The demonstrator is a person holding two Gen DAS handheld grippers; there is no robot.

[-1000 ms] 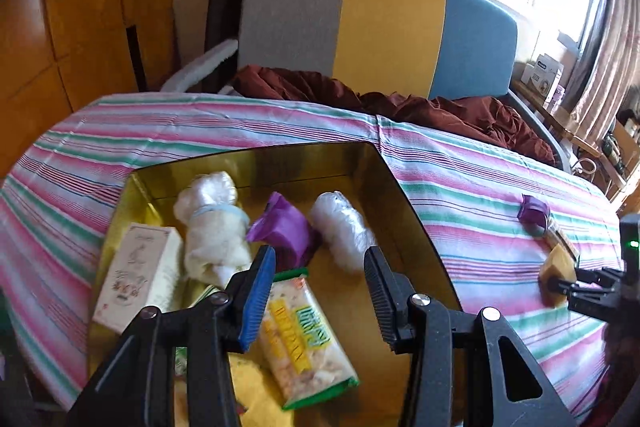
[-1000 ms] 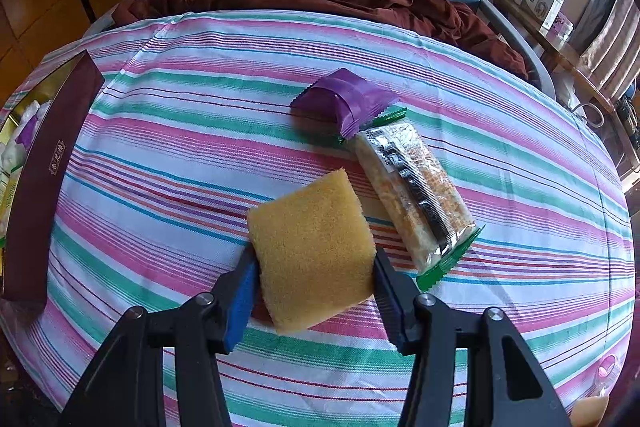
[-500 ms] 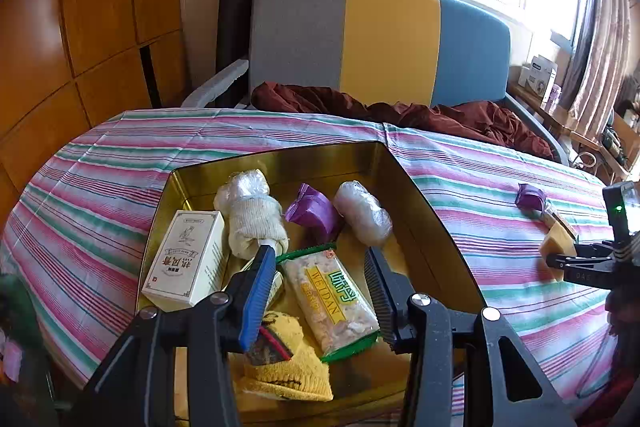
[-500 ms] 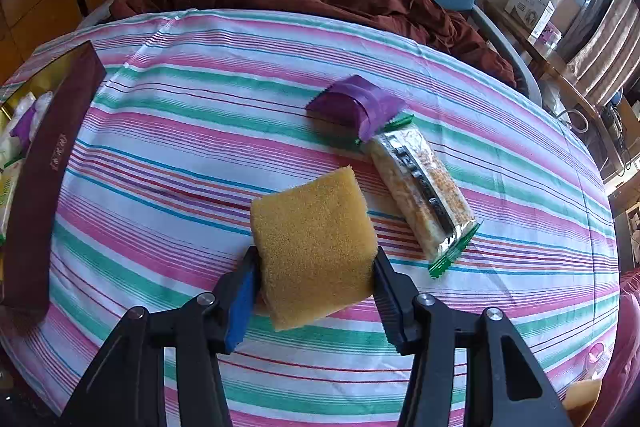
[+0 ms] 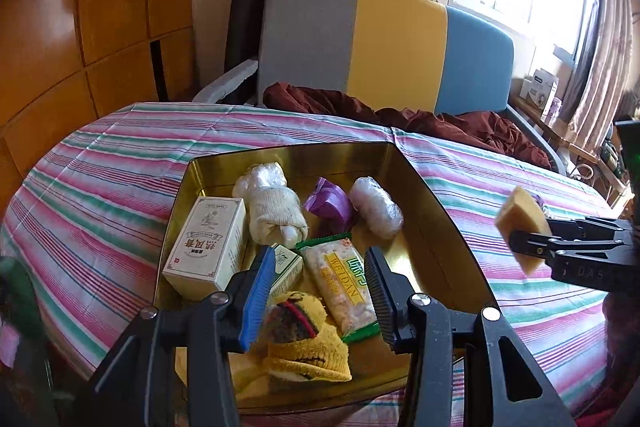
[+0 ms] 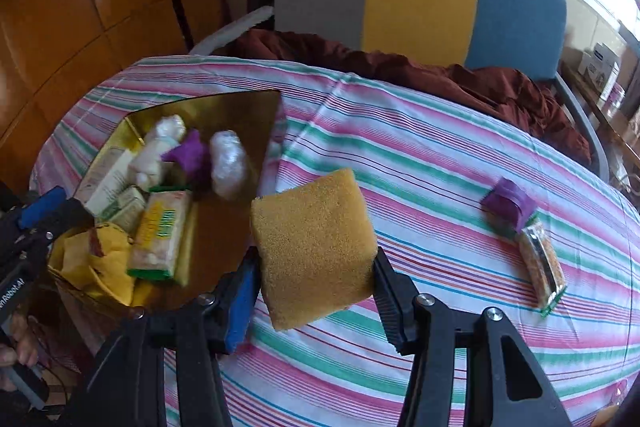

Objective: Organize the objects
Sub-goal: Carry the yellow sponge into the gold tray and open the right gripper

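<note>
Sponge transport is the step in hand: the right hand-held gripper clamps a yellow sponge block between its two fingers and holds it off the striped worktop, at centre frame in the right wrist view, just beside the right-hand wall of the gold tin box. In the left wrist view the same sponge shows at the right edge, clear of the cloth.

The left hand-held gripper hangs over the near end of the box with its jaws moderately wide and nothing between them. Inside lie a white carton, a wrapped white roll, a purple packet, a clear-wrapped bundle, a Weidan snack bar and a yellow sock.

Next, judging by the layout, the sponge needs carrying over the box wall to the bare patch at the box's right side and releasing there. A second purple packet and a snack bar wait at the right of the frame, well apart from the box.
</note>
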